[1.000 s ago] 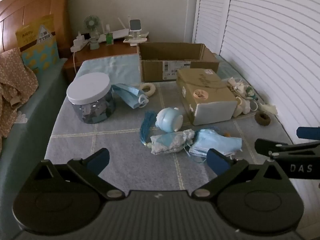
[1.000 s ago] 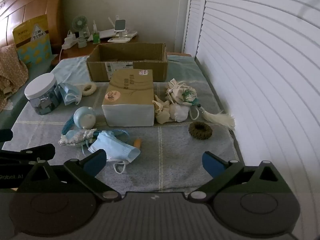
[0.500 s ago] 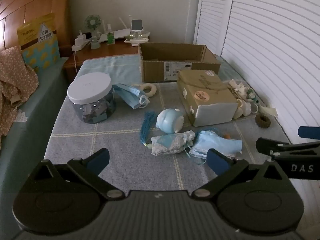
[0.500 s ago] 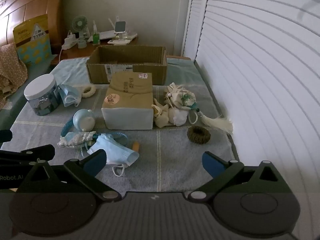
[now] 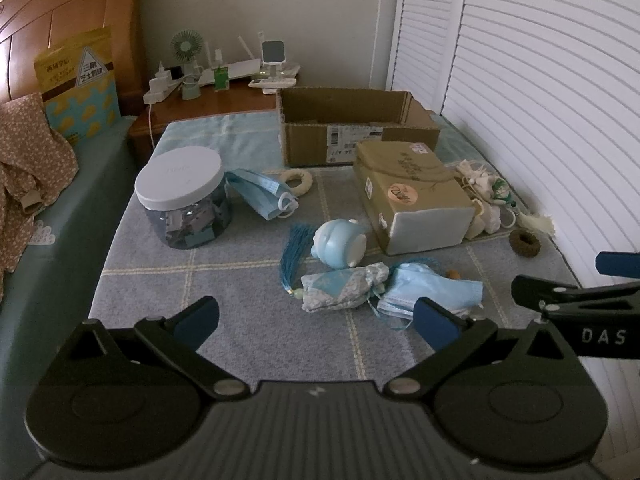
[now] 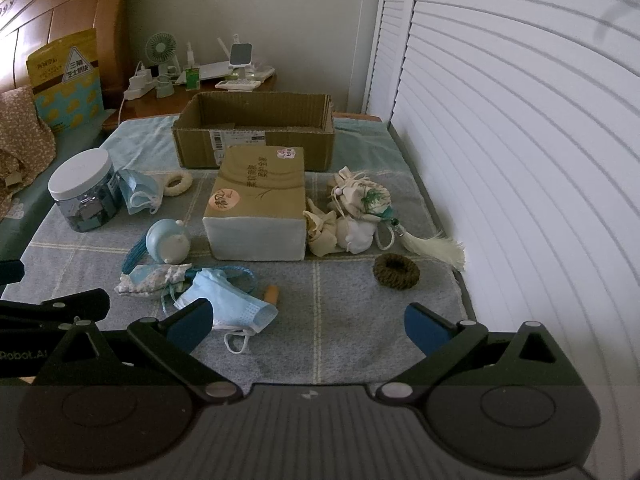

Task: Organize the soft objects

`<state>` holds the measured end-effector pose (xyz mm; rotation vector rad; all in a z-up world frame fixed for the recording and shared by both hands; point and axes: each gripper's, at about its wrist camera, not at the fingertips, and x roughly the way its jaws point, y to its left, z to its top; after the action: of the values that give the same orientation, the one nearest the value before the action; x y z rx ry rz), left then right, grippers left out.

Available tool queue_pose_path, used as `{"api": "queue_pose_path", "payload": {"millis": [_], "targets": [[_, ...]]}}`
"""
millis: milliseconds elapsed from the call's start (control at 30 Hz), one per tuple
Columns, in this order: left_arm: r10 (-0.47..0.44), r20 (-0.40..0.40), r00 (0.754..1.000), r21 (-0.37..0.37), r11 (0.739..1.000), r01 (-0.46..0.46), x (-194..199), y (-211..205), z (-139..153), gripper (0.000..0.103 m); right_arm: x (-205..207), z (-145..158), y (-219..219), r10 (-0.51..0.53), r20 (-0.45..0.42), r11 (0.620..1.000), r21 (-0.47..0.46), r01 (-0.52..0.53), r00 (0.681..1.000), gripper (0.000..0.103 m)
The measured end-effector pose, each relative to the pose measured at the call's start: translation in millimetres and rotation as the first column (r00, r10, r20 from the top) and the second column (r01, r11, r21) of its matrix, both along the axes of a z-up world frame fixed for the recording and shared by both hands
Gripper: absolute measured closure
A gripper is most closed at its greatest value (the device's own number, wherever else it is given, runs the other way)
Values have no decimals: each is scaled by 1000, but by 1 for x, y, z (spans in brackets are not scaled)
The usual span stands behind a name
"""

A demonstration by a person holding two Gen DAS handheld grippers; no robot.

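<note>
Both tools hang low over the near edge of the bed (image 6: 360,344), side by side, and neither has anything between its fingers. The left hand-held gripper (image 5: 316,320) stands wide apart, and so does the right hand-held gripper (image 6: 306,326) — a ready stance, I'd say, before a first pick.

The soft things are scattered across the grey checked blanket. Nearest the left tool lie a crumpled blue face mask (image 5: 436,290) and, touching it, a small patterned pouch (image 5: 340,286) with a blue tassel (image 5: 294,256). Toward the shutters sit cream drawstring sachets (image 6: 352,216) beside a wrapped tissue pack (image 6: 256,204), with a brown hair scrunchie (image 6: 396,271) lying apart from them. More masks (image 5: 260,194) lean against a white-lidded jar (image 5: 182,196), and a cream ring (image 5: 297,180) lies just beyond.

The open cardboard box (image 6: 256,128) stands at the far side, flaps up and facing the work — likely the place meant to receive everything.

Writing: "DAS" shows on the right tool's side in the left view, "Robot.AI" on the left tool's in the right view. The tissue pack's characters and the box's shipping label are too small to read.
</note>
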<state>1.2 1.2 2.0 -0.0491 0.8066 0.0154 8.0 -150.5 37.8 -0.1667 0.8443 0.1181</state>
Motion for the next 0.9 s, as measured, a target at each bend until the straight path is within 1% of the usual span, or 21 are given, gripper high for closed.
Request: {"api": "queue_pose_path", "payload": {"millis": [900], "targets": [[-1,4,1000,-1,1000,1,0,-2,3,1,1,2,-2,1,7,1000,-3,-1,1000,0]]}}
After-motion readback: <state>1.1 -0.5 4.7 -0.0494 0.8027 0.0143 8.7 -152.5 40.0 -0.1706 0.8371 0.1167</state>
